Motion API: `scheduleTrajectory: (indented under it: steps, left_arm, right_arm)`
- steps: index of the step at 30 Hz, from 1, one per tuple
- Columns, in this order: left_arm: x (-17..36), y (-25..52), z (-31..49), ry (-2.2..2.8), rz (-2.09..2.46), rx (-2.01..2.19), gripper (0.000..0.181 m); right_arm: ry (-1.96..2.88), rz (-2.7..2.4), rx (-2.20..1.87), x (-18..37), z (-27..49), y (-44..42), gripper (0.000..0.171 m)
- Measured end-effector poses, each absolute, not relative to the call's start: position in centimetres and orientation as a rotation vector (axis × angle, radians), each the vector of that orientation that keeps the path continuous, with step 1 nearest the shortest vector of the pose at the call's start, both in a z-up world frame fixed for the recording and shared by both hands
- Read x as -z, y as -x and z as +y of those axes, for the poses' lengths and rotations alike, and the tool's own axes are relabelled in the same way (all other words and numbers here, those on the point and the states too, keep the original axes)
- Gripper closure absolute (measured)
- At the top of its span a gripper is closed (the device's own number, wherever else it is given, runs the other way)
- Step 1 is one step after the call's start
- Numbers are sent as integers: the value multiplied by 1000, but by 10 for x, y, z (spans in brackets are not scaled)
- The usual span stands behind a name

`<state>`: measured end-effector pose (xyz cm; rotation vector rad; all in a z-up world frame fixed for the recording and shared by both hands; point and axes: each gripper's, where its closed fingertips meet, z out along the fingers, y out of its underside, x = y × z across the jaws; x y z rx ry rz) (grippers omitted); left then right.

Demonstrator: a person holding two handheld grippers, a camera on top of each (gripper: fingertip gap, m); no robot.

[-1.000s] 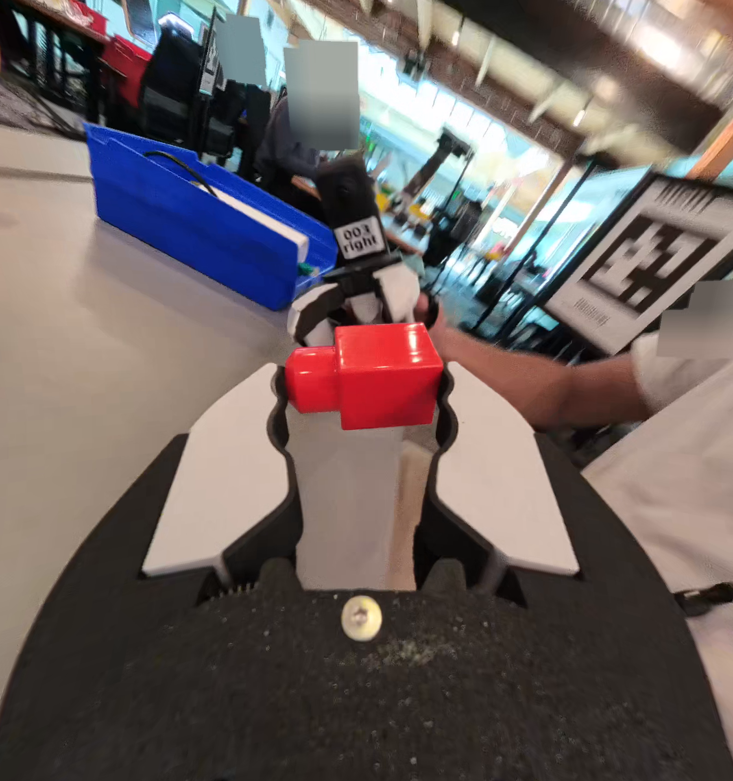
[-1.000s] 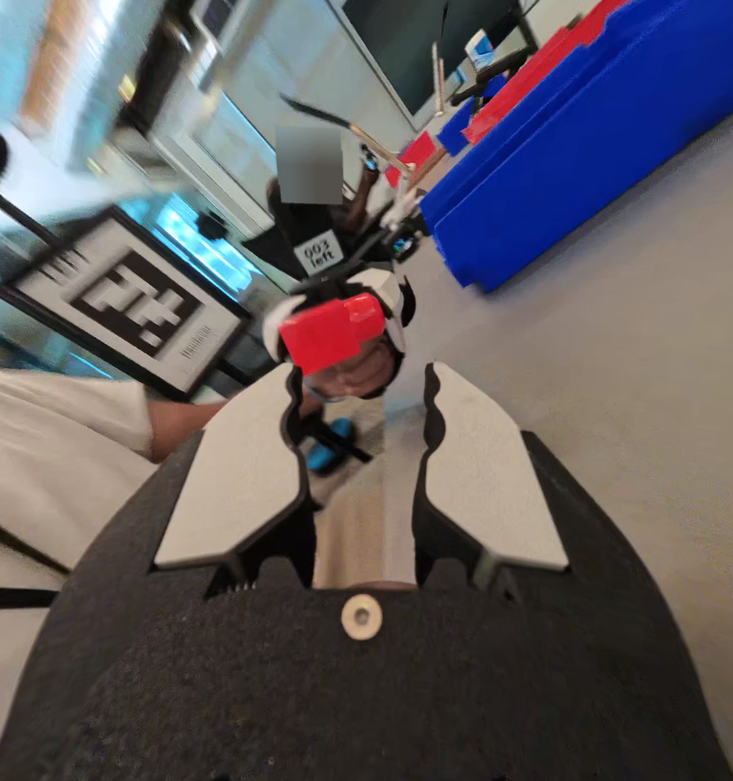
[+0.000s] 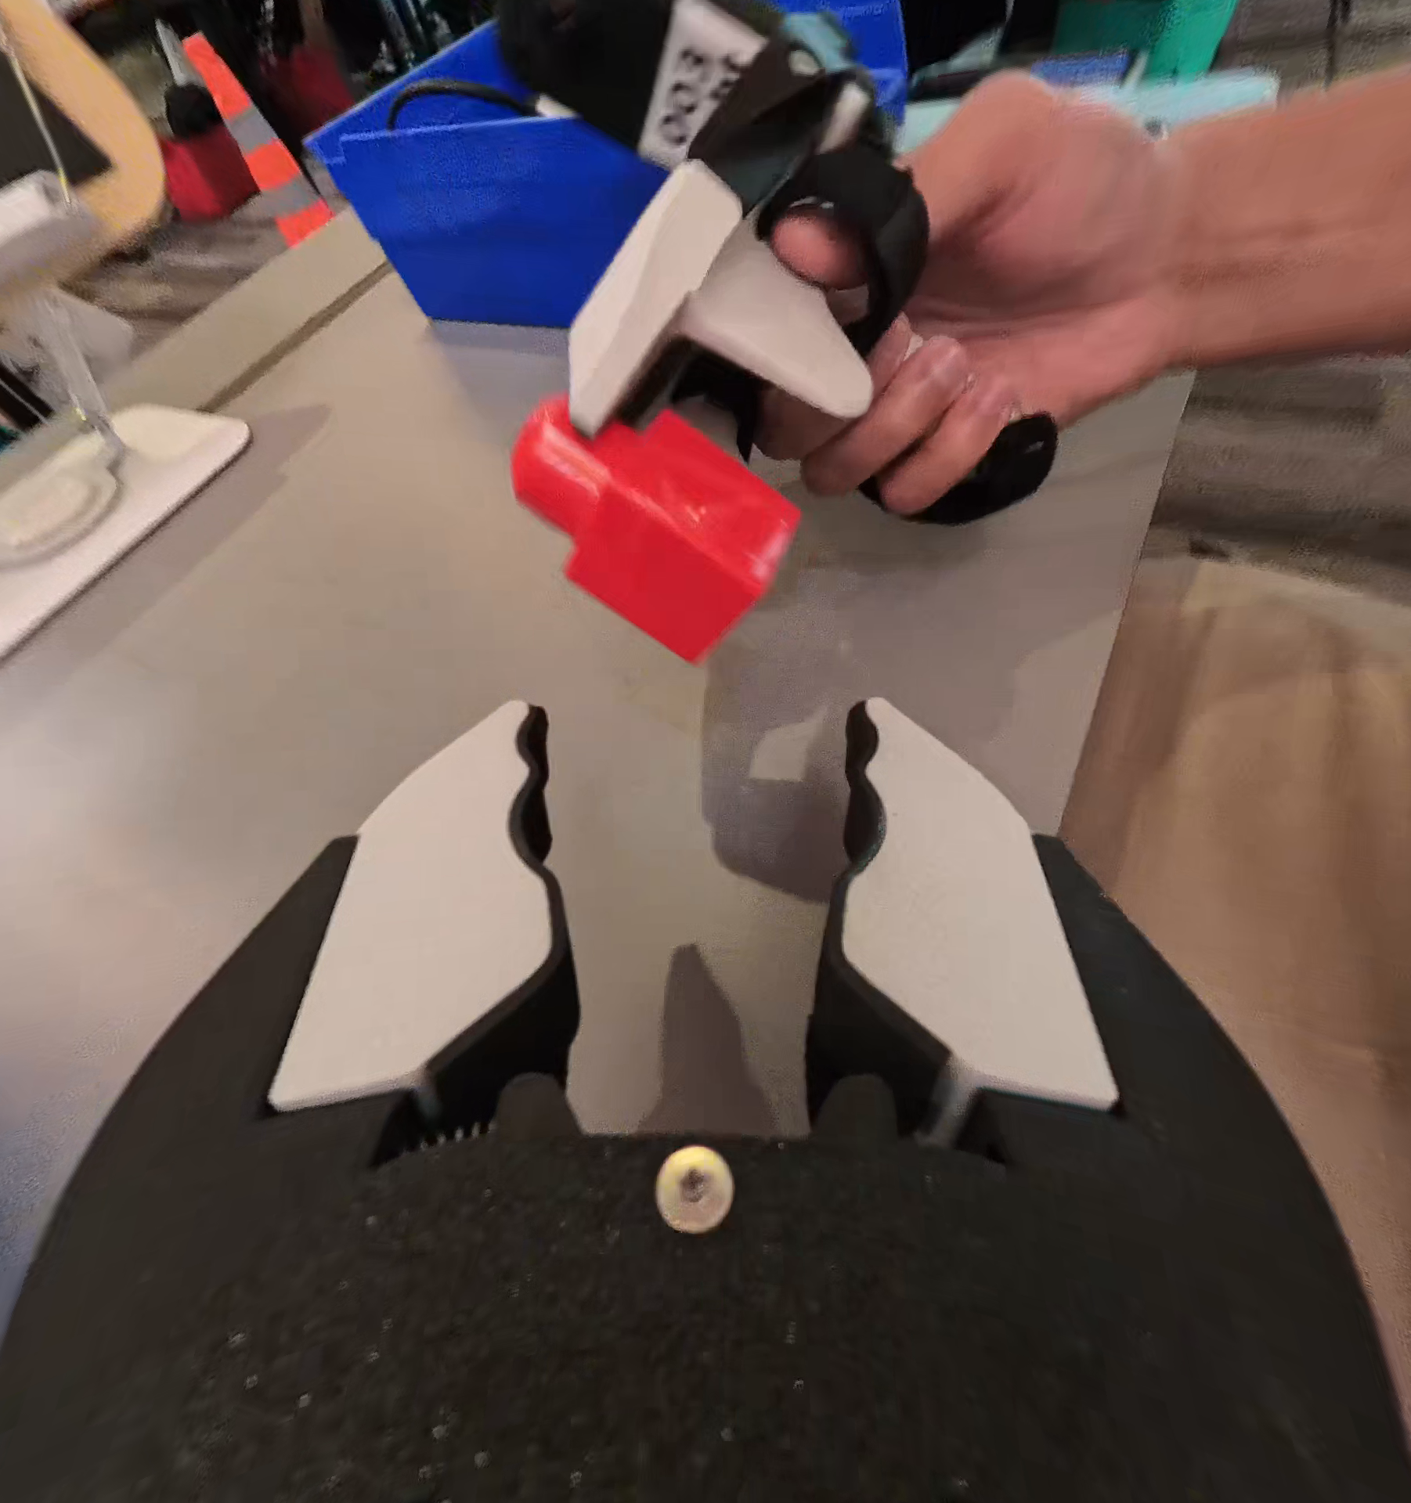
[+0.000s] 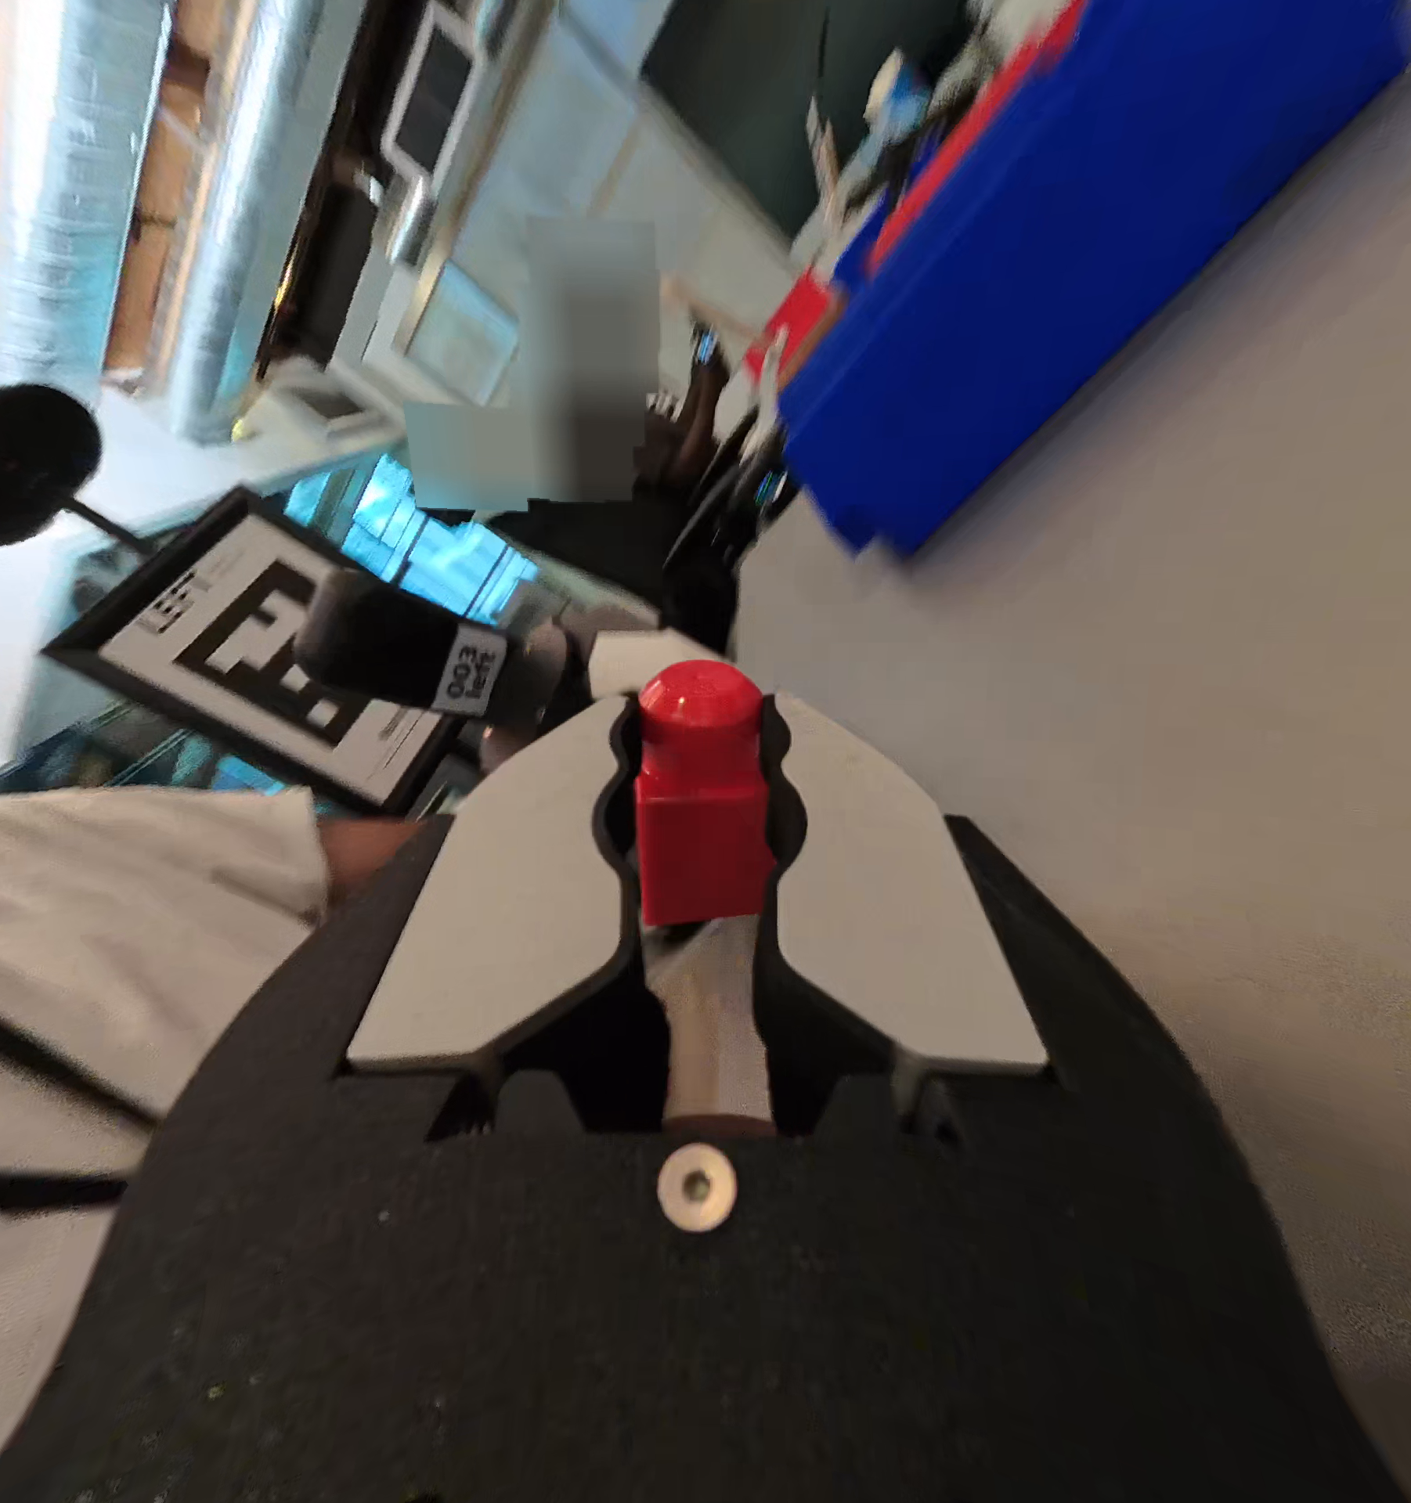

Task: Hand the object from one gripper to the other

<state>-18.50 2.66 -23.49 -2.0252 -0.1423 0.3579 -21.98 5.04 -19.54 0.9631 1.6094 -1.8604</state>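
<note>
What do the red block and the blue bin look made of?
Red block: likely hard moulded plastic, glossy, with highlights on its rounded stud and crisp edges, held between the right gripper jaws. Blue bin: probably rigid plastic, with smooth, evenly coloured, thin walls.

Your block (image 4: 702, 813) is a glossy, solid red, and the right gripper (image 4: 698, 732) around it has pale grey fingers (image 4: 539, 878) edged in black on a speckled matt black body. Your left gripper (image 3: 694, 724) wears the same grey and black. Behind them you have a plain grey table (image 3: 295, 634), a bright blue bin (image 3: 474, 220) and a black-and-white blocky marker board (image 4: 222, 642).
</note>
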Motion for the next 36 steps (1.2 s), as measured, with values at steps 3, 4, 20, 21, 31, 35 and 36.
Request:
scheduleTrajectory:
  steps: [3,4,20,21,31,35,36]
  left_arm:
    - [224,189,32,1901,-349,-141,112]
    - [215,187,36,1827,-399,-38,110]
    - [204,184,38,1650,-519,319,144]
    - [206,186,37,1672,-518,286,145]
    - [233,237,-8,2114,-327,-765,145]
    - [240,240,-12,2236,-128,-1086,145]
    - [241,239,-11,2241,-101,-1124,145]
  right_arm:
    - [-1013,1477,2238,165,79,238,144]
    - [-1023,1360,2402,151,90,239,144]
    - [-754,1736,2288,166,18,206,144]
    - [-764,1738,2269,168,20,207,144]
    - [-1143,1994,2061,198,44,235,115]
    - [-1074,2134,1938,215,18,222,115]
    - [-1067,2153,1922,219,13,221,115]
